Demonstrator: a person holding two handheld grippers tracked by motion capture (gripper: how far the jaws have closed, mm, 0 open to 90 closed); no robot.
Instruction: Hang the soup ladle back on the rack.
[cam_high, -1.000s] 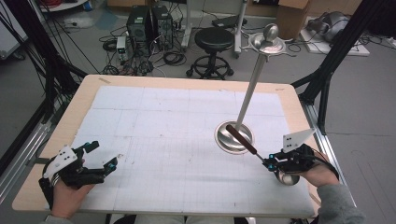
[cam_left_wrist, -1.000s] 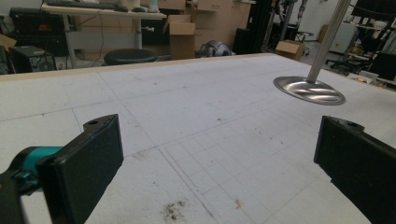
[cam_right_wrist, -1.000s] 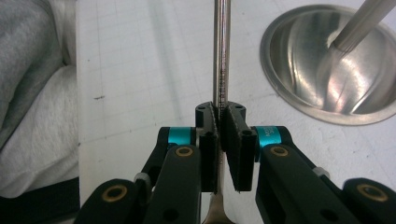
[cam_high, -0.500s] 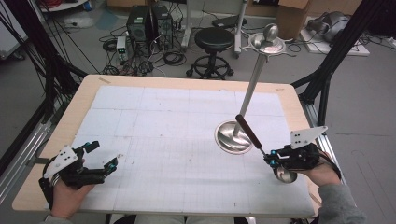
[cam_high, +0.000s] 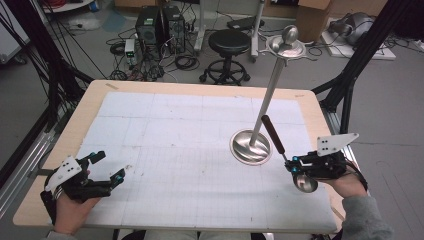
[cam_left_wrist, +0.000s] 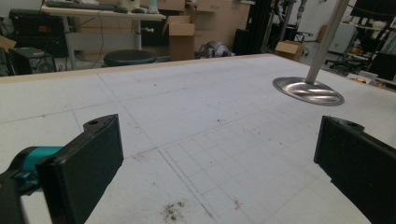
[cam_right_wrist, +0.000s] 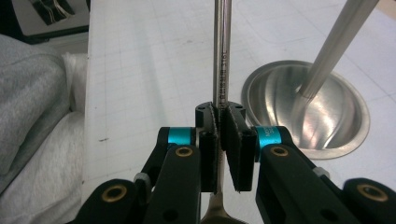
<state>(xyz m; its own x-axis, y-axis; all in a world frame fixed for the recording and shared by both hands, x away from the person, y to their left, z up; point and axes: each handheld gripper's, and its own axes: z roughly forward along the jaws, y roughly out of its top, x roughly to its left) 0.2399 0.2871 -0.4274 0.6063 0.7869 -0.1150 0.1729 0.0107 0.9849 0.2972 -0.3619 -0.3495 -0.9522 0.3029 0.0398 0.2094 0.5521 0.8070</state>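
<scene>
A steel ladle with a dark handle (cam_high: 273, 134) and a round bowl (cam_high: 305, 183) is held at the table's right edge. My right gripper (cam_high: 292, 164) is shut on its thin metal shaft (cam_right_wrist: 222, 51), just above the bowl; in the right gripper view the jaws (cam_right_wrist: 220, 122) pinch the shaft, which runs straight up. The handle slants up toward a metal stand with a round base (cam_high: 249, 148), a leaning pole (cam_high: 270, 89) and a dish with a ball on top (cam_high: 287, 45). My left gripper (cam_high: 108, 165) rests open at the near left with nothing between its fingers (cam_left_wrist: 88, 158).
A white gridded mat (cam_high: 190, 130) covers the wooden table (cam_high: 90, 102). The stand's base (cam_left_wrist: 308, 90) lies far right ahead of the left gripper. A grey sleeve (cam_right_wrist: 32, 93) sits left of the right gripper. A stool (cam_high: 228, 42) and electronics stand on the floor behind.
The ladle's handle has swung up and off the stand's base as the right gripper turned it. The bowl now hangs below the gripper. The left gripper has not moved.
</scene>
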